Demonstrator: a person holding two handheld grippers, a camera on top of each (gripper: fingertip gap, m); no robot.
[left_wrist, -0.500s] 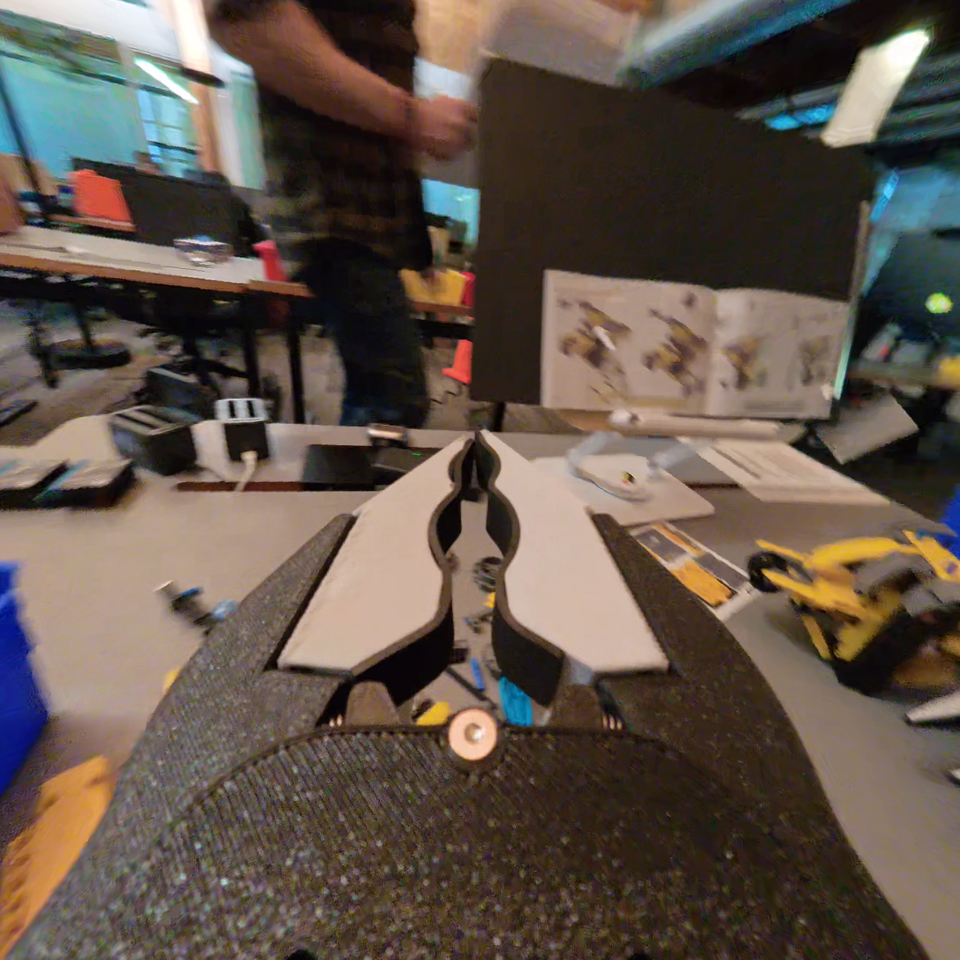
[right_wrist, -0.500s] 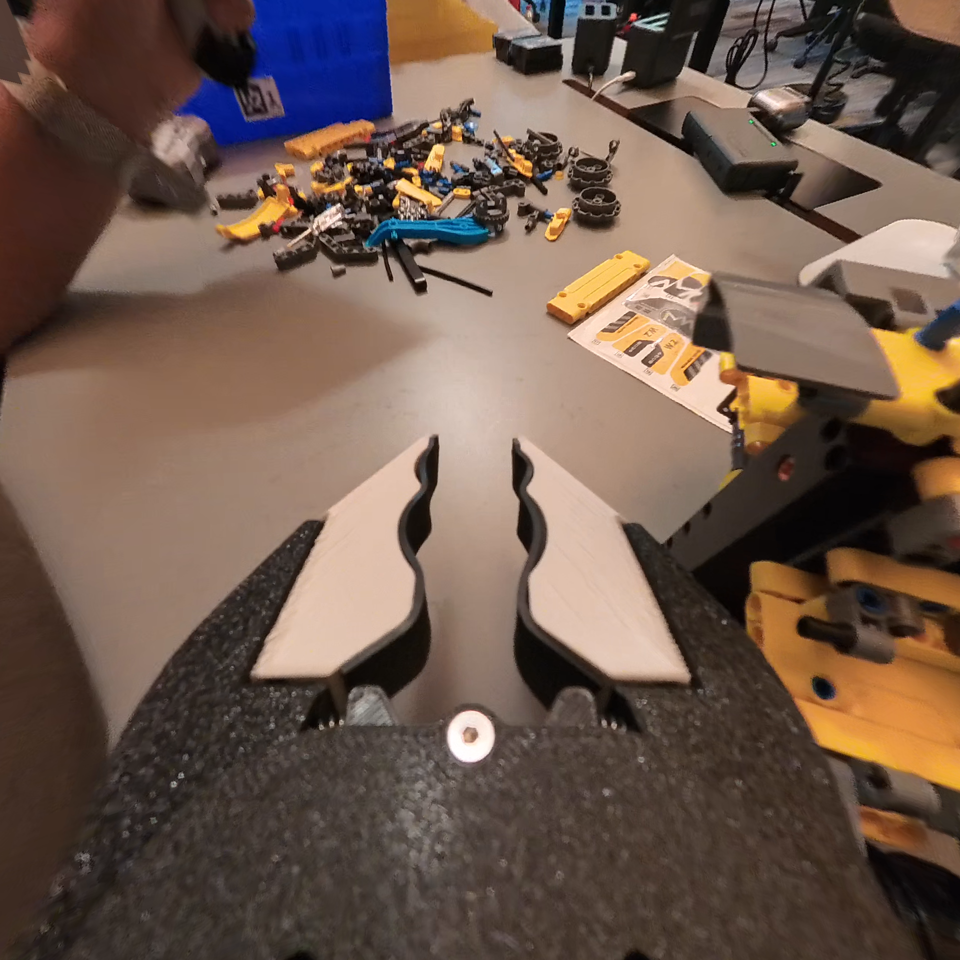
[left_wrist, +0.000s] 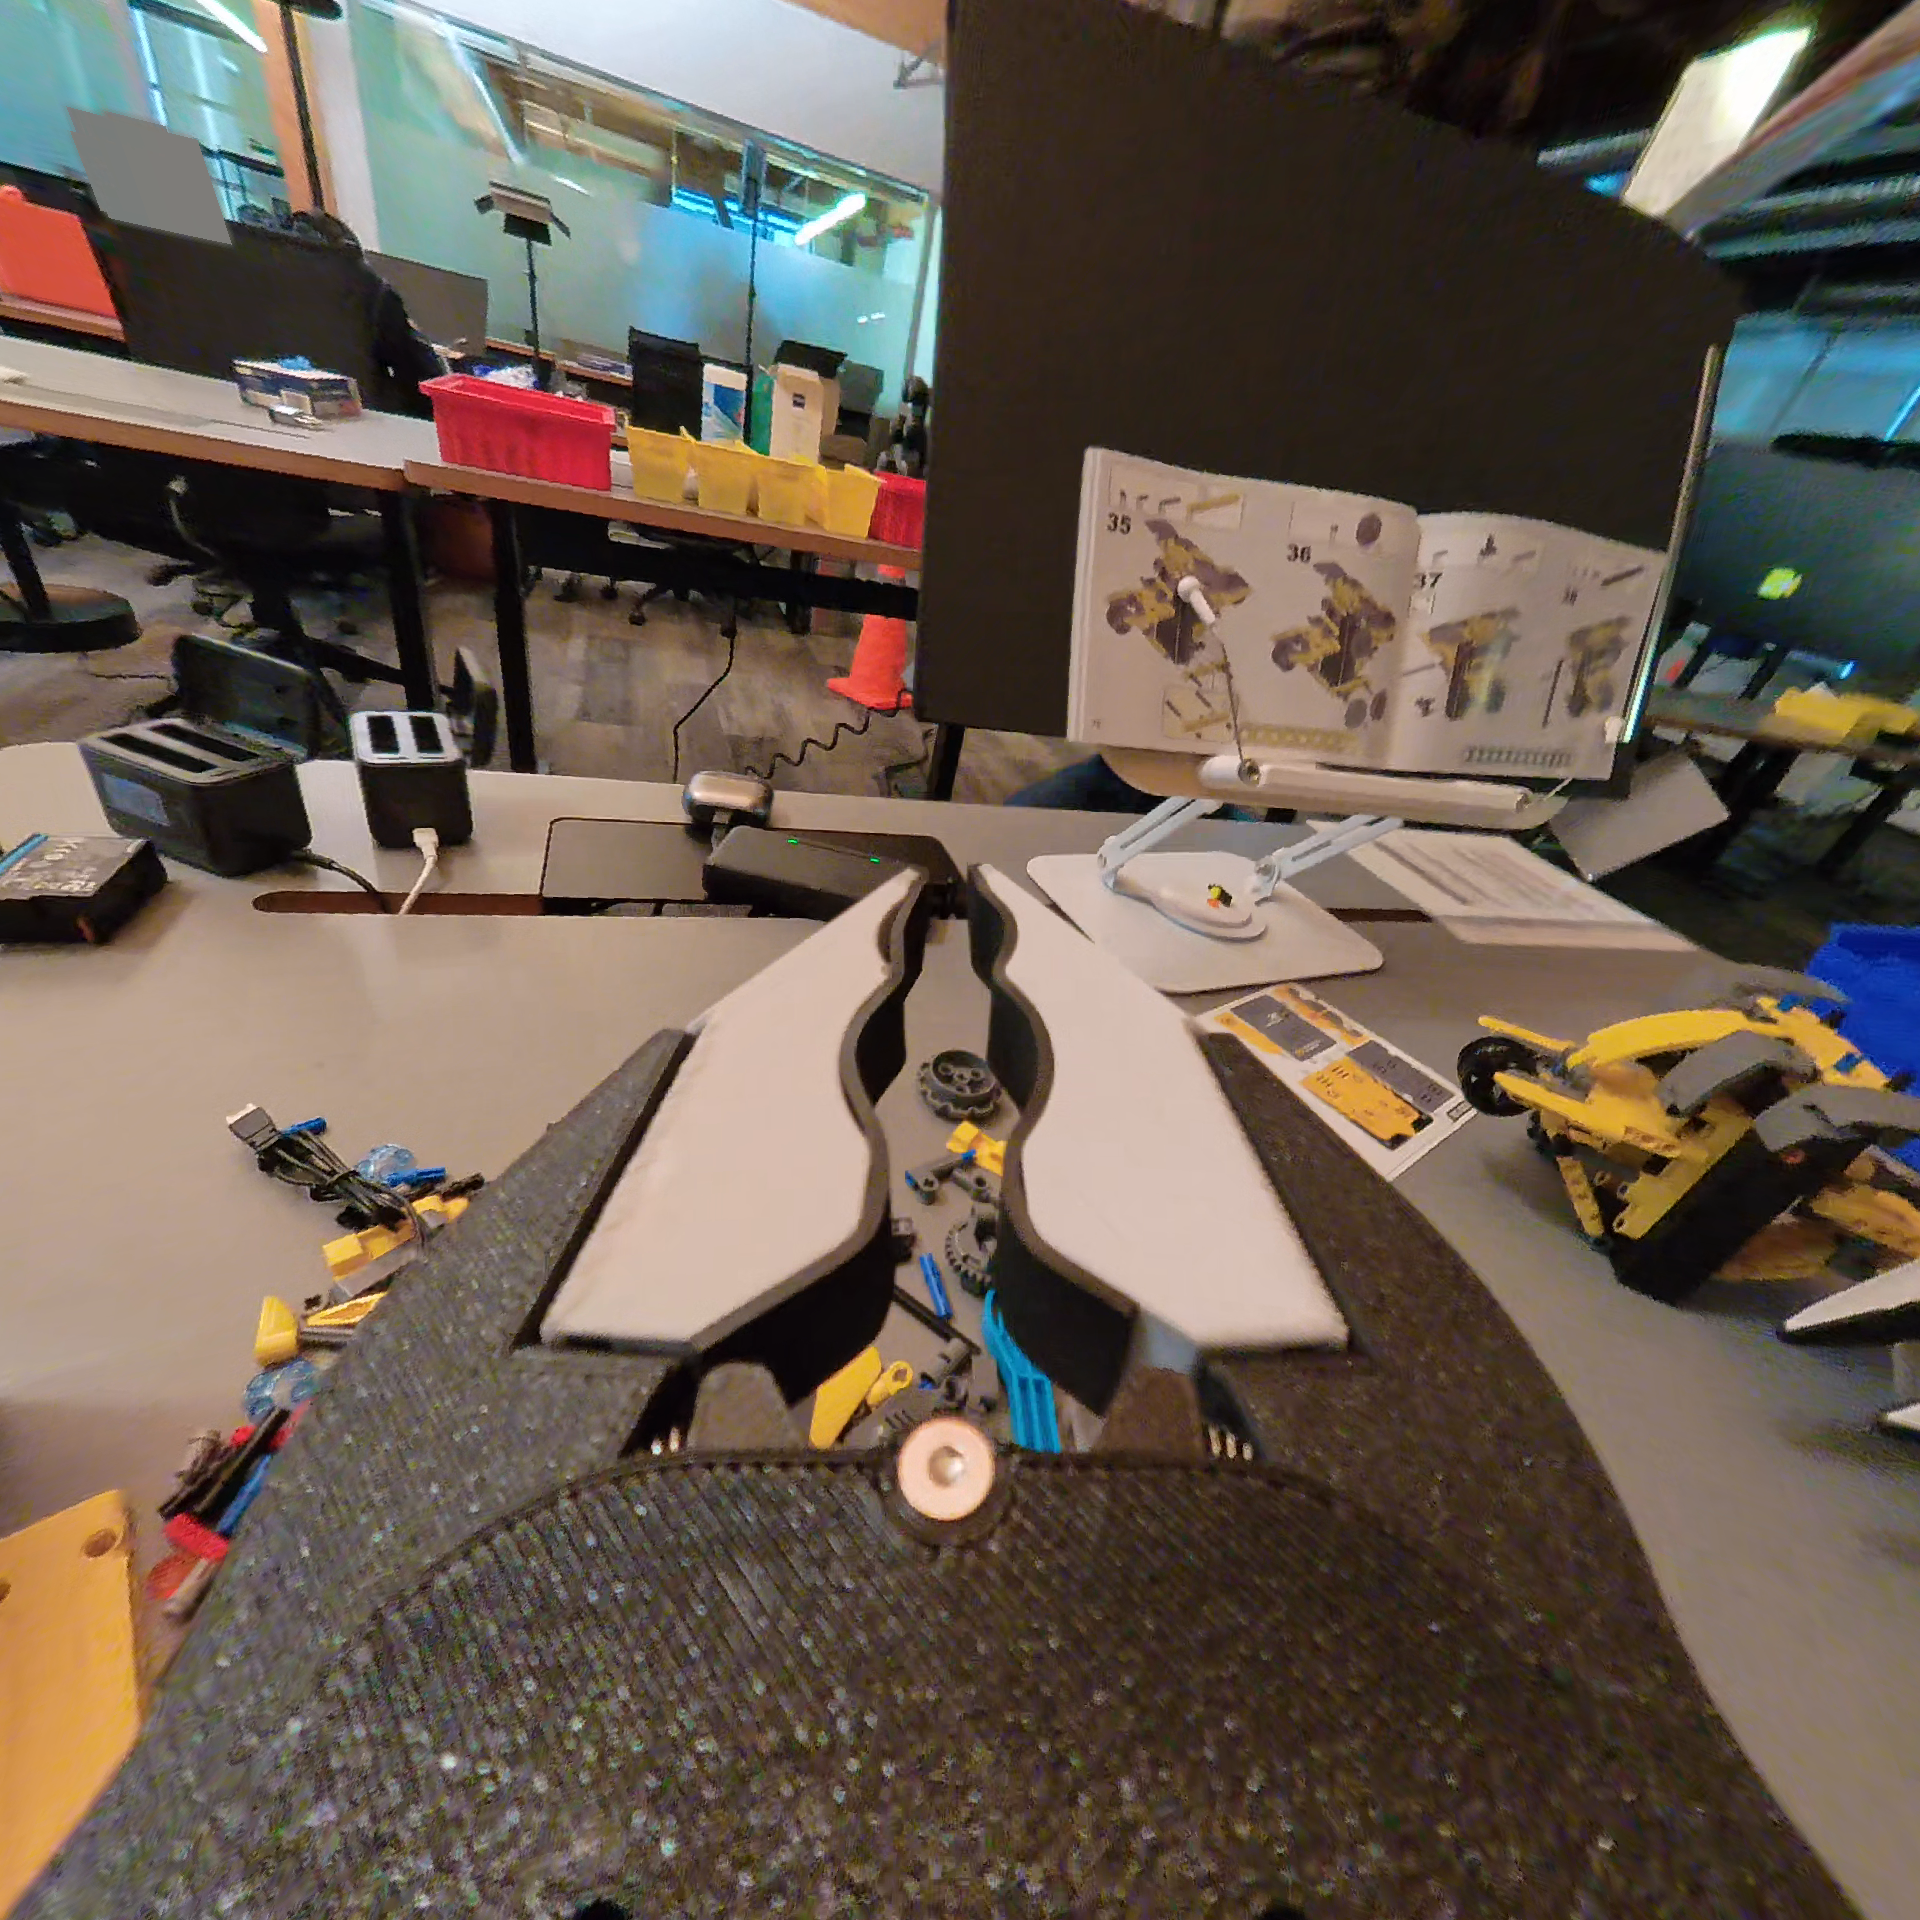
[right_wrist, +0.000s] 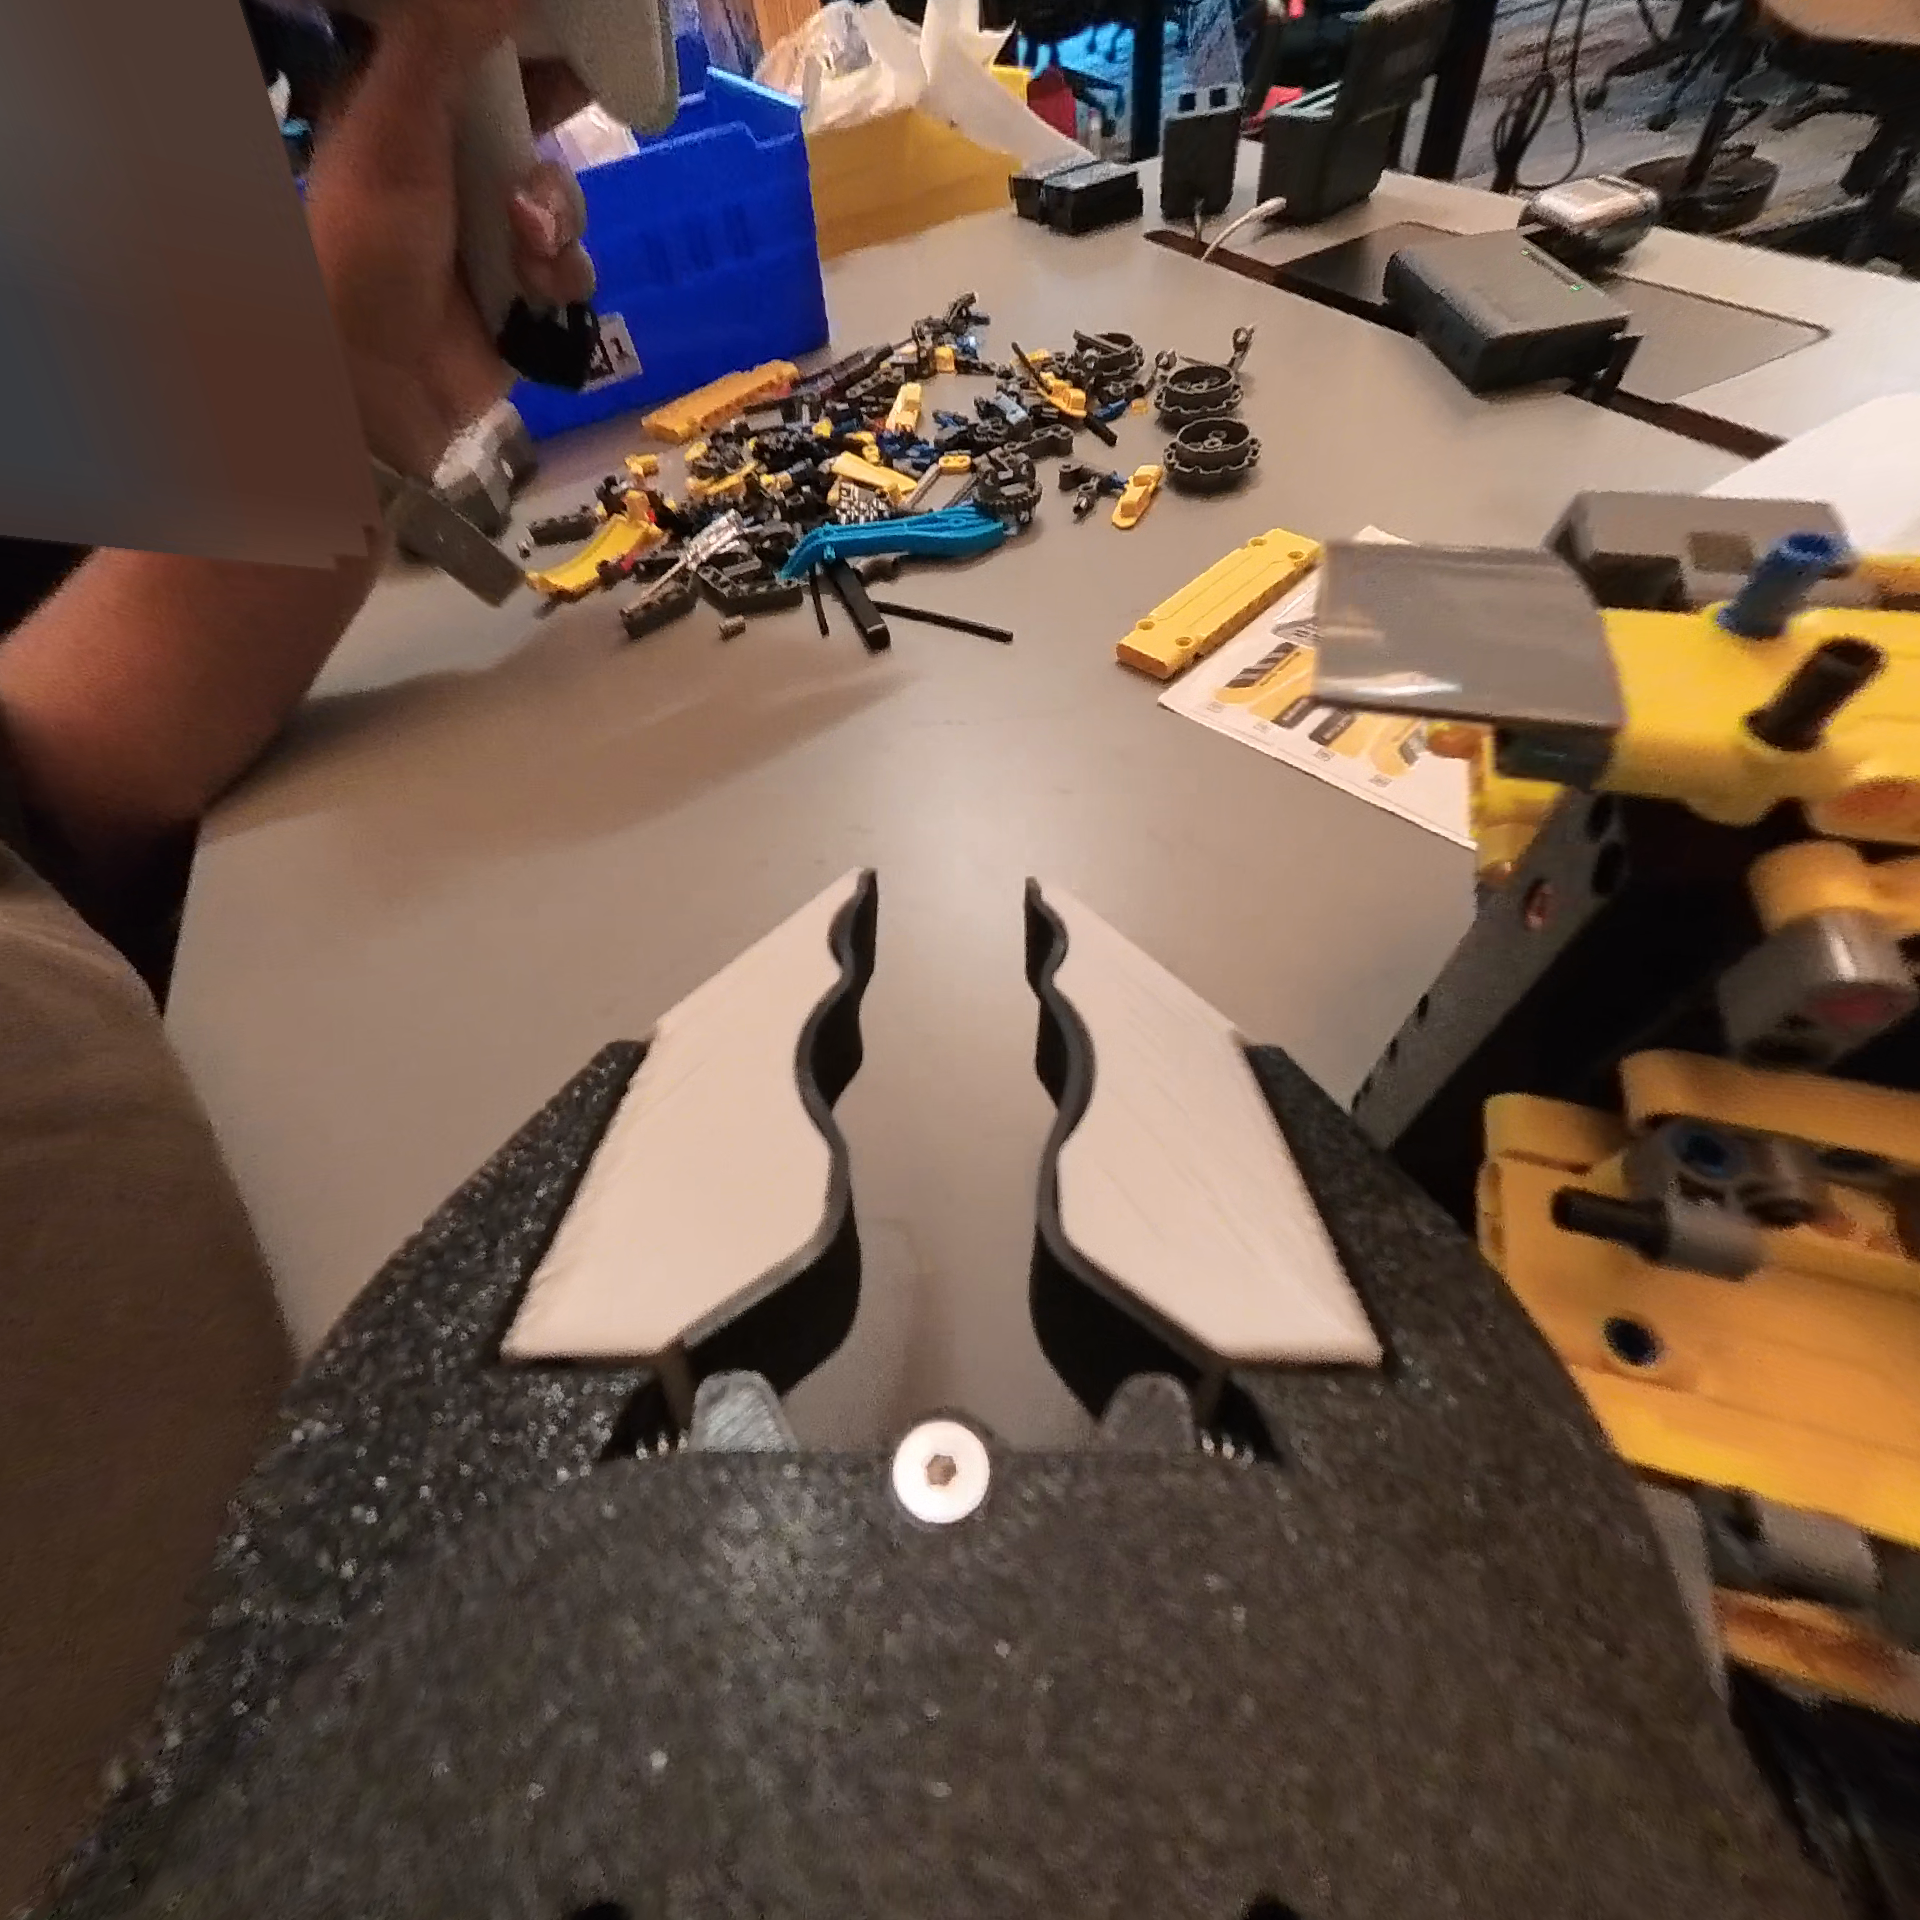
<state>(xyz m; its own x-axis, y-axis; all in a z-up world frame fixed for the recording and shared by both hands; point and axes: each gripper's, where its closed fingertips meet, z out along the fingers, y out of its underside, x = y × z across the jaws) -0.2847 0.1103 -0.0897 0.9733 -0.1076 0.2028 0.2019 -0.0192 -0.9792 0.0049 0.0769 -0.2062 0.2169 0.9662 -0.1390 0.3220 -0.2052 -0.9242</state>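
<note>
We count two black ribbed wheels (right_wrist: 1205, 421) by the loose heap, one long yellow panel (right_wrist: 1216, 602) lying apart, one sticker sheet (right_wrist: 1320, 727), one half-built yellow vehicle (left_wrist: 1704, 1132), one open instruction booklet (left_wrist: 1361, 623) on one white stand (left_wrist: 1205, 914), and one blue bin (right_wrist: 707, 260). The small loose pieces (right_wrist: 831, 499) are too many and too tangled to count.

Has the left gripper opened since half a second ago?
Yes. The left gripper had its fingertips nearly touching earlier; now a narrow gap shows between them, with the black power pack visible just beyond. It holds nothing.
</note>
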